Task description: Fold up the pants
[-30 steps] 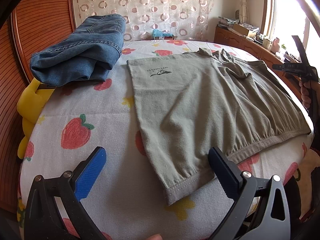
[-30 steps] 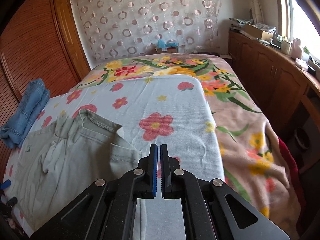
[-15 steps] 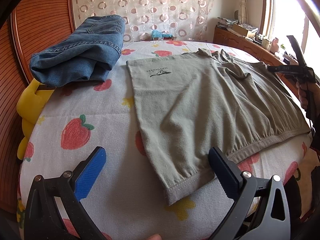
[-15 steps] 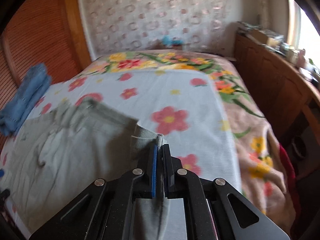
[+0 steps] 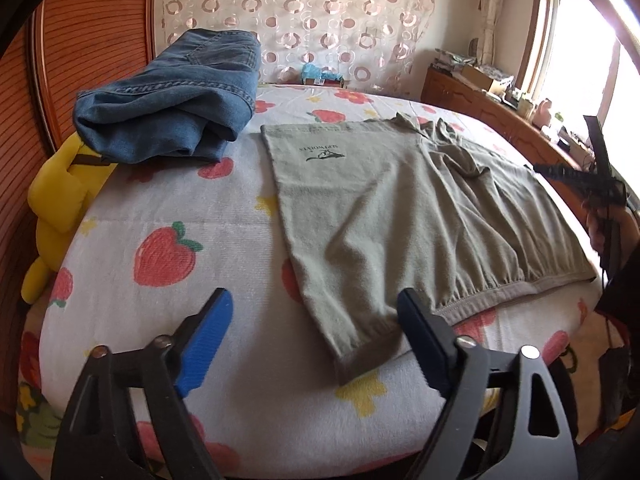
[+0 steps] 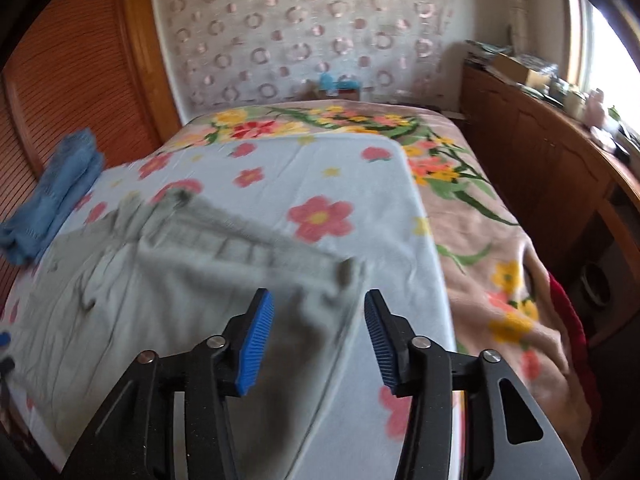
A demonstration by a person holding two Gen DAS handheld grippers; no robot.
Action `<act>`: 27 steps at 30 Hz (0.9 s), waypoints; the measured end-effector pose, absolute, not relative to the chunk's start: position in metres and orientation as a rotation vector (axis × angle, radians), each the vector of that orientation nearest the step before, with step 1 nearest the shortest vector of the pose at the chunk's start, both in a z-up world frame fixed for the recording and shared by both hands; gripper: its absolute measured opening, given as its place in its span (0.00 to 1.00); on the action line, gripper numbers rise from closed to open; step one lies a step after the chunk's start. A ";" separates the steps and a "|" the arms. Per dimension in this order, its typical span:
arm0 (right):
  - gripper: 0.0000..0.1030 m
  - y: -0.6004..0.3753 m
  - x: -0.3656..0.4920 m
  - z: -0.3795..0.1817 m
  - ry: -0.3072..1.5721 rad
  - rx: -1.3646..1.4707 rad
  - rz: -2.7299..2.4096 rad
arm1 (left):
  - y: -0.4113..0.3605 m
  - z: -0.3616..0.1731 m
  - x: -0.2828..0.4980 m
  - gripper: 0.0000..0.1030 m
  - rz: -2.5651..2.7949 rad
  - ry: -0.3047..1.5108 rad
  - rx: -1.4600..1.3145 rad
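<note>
While the olive pants (image 5: 404,216) are lying flat on the strawberry-print bed (image 5: 168,208), both grippers are standing open and holding nothing.
The right gripper (image 6: 318,328), jaws just opening off the waistband corner, is risking it slumping unevenly; the left gripper (image 5: 316,344), jaws just narrowing around the cuff (image 5: 360,354), is likely to pinch the sheet too.

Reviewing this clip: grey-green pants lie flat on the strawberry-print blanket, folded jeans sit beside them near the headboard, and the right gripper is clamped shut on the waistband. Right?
Not quite. The right gripper is open: the right wrist view shows its blue pads apart, having just opened, the pants waistband lying loose between them. The jeans and blanket are as stated.
</note>
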State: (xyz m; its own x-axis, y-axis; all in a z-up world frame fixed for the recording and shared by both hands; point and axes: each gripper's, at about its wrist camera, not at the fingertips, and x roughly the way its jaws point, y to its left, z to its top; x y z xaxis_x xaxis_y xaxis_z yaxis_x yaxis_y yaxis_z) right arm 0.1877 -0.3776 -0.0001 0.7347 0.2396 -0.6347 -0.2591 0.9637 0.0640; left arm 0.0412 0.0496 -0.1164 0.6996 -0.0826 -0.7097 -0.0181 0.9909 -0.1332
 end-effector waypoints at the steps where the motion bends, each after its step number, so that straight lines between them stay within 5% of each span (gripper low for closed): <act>1: 0.51 -0.377 0.184 -0.002 0.706 -0.039 0.298 | 0.050 -0.116 0.041 0.73 -0.041 0.797 -0.138; 10: 0.53 -0.385 0.164 -0.004 0.729 -0.156 0.343 | 0.047 -0.117 0.027 0.48 -0.097 0.816 -0.148; 17: 0.63 -0.372 0.159 -0.005 0.724 -0.180 0.355 | 0.040 -0.118 0.026 0.47 -0.101 0.825 -0.107; 22: 0.64 -0.364 0.158 -0.007 0.723 -0.188 0.352 | 0.036 -0.116 0.032 0.14 -0.138 0.829 -0.090; 27: 0.65 -0.355 0.163 -0.009 0.721 -0.191 0.347 | 0.030 -0.100 0.034 0.08 -0.149 0.794 -0.070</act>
State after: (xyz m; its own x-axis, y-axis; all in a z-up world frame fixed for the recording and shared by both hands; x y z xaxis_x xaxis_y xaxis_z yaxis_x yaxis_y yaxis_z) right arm 0.1630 -0.3551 -0.0091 0.6975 0.2443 -0.6736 -0.3743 0.9259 -0.0518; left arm 0.0345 0.0301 -0.1003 0.6914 -0.1597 -0.7046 0.1068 0.9871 -0.1189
